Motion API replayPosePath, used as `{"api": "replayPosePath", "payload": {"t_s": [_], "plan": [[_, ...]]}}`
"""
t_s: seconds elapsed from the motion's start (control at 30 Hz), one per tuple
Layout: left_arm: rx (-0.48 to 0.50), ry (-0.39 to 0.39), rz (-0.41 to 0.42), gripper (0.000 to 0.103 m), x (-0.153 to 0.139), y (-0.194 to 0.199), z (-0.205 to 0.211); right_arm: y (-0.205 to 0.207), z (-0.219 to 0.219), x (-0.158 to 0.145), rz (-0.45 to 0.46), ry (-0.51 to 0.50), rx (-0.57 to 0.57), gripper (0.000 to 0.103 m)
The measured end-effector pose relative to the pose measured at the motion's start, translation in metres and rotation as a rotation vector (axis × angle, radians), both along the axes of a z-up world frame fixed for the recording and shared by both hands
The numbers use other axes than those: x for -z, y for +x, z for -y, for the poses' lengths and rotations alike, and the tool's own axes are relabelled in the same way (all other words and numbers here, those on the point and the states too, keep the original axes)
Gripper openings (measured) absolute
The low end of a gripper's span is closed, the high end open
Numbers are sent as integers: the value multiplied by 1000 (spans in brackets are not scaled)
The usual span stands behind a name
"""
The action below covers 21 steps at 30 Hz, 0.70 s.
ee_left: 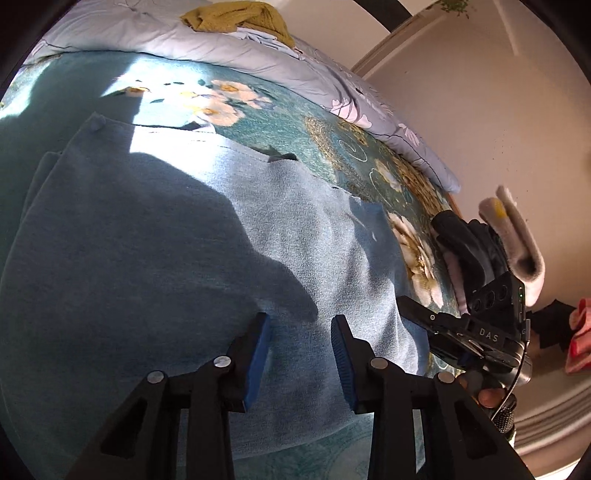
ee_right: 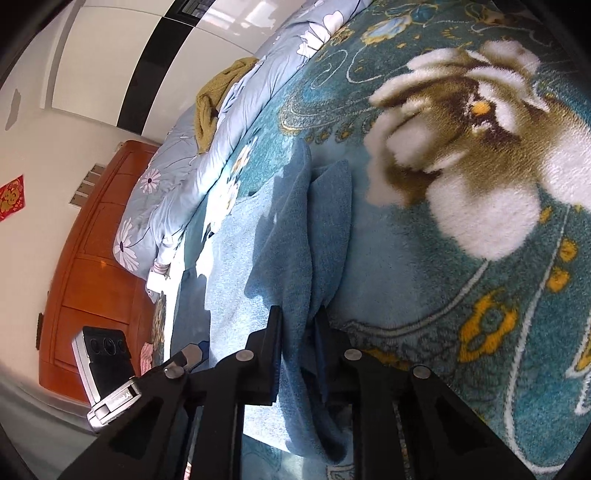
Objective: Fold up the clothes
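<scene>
A blue sweater [ee_left: 177, 236] lies spread flat on a teal blanket [ee_left: 317, 133] patterned with white and gold flowers, which covers the bed. Sunlight falls across its far part, and a dark shadow covers much of its middle. Its far edge runs beside the flower print, and small dark slits show along that edge.

In the right wrist view, an edge of the sweater [ee_right: 295, 236] is gathered into a raised fold that runs up between the fingers of the right gripper [ee_right: 297, 314]. The jaws are nearly together, pinching that fold of cloth, and the rest of the fabric slopes down to the blanket [ee_right: 480, 258] on either side.

The left gripper [ee_left: 301, 321] hovers over the near part of the sweater with its jaws set apart and nothing between its blue pads [ee_left: 258, 354]; whether they touch the cloth cannot be told.

Beyond the sweater, a pale blue quilt [ee_left: 207, 40] with a flower print lies bunched along the far side of the bed, with a mustard-yellow cloth [ee_left: 236, 16] on top of it. A stack of folded clothes [ee_left: 476, 247], dark and pale, sits at the blanket's right edge near the wall. A brown wooden cabinet [ee_right: 92, 266] stands against the wall in the right wrist view.
</scene>
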<state>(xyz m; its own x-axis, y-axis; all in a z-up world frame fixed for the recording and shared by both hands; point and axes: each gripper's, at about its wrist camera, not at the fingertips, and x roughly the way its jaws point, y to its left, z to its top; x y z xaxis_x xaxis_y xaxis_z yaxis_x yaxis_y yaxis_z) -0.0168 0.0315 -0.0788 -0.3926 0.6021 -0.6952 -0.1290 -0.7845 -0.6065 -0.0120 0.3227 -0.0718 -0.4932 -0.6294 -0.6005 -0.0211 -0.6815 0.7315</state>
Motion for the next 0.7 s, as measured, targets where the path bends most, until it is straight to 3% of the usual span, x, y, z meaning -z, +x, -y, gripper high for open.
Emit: {"api": "replayPosePath", "payload": {"t_s": [0.23, 0.4, 0.53, 0.7], "plan": [[29, 42, 52, 36, 9, 22, 6, -6, 21, -43, -67, 79, -26, 14], [29, 124, 56, 36, 7, 37, 29, -18, 77, -95, -151, 181, -143, 14], [-57, 190, -13, 38, -12, 54, 78, -28, 135, -115, -196, 235, -263, 13], [-236, 212, -55, 39, -21, 78, 152, -37, 211, -104, -185, 318, -404, 13]]}}
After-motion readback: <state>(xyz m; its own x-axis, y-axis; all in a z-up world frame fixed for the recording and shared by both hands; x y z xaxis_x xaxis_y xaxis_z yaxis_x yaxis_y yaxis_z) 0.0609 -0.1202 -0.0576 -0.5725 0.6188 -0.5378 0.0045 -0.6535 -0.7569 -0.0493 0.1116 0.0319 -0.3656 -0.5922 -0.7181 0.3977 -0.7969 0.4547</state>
